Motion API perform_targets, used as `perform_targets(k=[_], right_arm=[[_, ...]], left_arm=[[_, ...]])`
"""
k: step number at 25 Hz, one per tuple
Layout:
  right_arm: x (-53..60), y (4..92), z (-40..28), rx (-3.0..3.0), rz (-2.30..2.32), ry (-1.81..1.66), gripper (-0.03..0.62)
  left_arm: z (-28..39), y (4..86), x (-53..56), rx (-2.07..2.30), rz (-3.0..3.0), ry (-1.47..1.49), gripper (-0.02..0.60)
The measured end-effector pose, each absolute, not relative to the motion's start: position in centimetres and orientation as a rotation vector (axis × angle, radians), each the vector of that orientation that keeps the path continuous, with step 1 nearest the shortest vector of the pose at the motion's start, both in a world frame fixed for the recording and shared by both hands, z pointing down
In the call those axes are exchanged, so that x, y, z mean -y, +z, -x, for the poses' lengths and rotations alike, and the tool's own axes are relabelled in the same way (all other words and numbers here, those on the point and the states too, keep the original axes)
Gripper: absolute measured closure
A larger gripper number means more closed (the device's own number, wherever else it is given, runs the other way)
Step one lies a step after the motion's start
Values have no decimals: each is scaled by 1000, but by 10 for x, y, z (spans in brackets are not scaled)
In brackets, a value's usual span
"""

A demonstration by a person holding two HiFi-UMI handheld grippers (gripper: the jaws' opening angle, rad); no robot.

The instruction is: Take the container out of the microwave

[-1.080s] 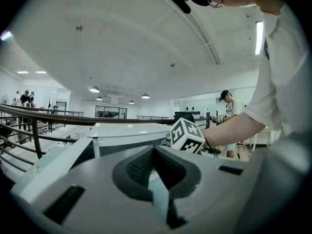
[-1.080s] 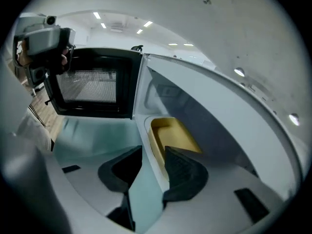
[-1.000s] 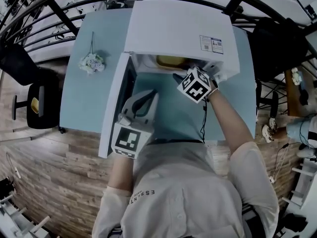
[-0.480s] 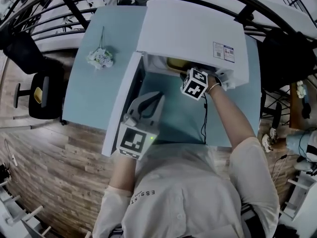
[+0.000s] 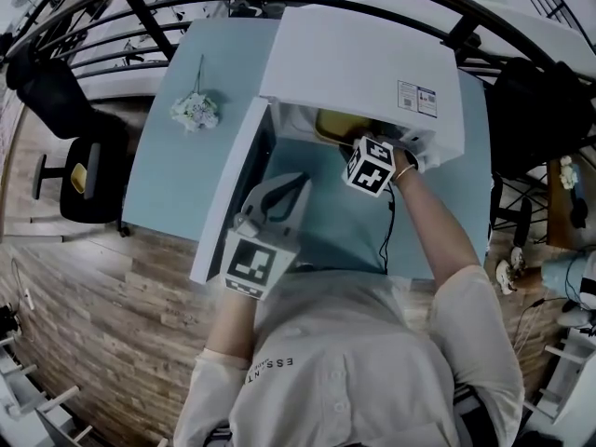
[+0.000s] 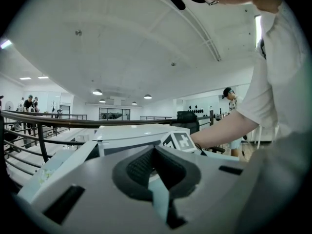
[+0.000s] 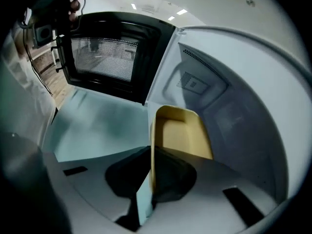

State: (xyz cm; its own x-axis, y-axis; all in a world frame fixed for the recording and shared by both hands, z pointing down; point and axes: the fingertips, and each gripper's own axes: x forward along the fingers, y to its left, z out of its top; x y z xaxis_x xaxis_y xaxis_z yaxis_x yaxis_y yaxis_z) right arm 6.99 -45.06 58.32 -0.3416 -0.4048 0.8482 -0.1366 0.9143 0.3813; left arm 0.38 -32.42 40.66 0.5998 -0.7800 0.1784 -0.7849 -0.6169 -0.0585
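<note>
Surface: light blue table (image 5: 177, 184), white microwave (image 5: 363, 63) at far edge, door (image 5: 233, 194) open | Right gripper (image 7: 152, 160): jaws closing, clamped on near wall of yellow container (image 7: 183, 135) inside microwave cavity | Left gripper (image 6: 155, 155): jaws together, nothing held, above table's near edge

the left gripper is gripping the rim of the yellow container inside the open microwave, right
Not quite: it is the right gripper, not the left. The right gripper view shows its fingers closing on the rim of the yellow container inside the open microwave. The left gripper is outside the microwave with nothing between its fingers.
</note>
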Motion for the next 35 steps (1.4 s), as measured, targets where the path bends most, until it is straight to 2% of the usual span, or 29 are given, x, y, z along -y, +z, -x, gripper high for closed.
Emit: perform_targets(k=[17,35], right_arm=[[308,517,-105,2137,-477,-267,563],[202,398,-150,2580,-956,-154,566]], left_arm=[[-12,383,258,1485,-2726,274,588],[-40,366,167,1542,-2744,258,588]])
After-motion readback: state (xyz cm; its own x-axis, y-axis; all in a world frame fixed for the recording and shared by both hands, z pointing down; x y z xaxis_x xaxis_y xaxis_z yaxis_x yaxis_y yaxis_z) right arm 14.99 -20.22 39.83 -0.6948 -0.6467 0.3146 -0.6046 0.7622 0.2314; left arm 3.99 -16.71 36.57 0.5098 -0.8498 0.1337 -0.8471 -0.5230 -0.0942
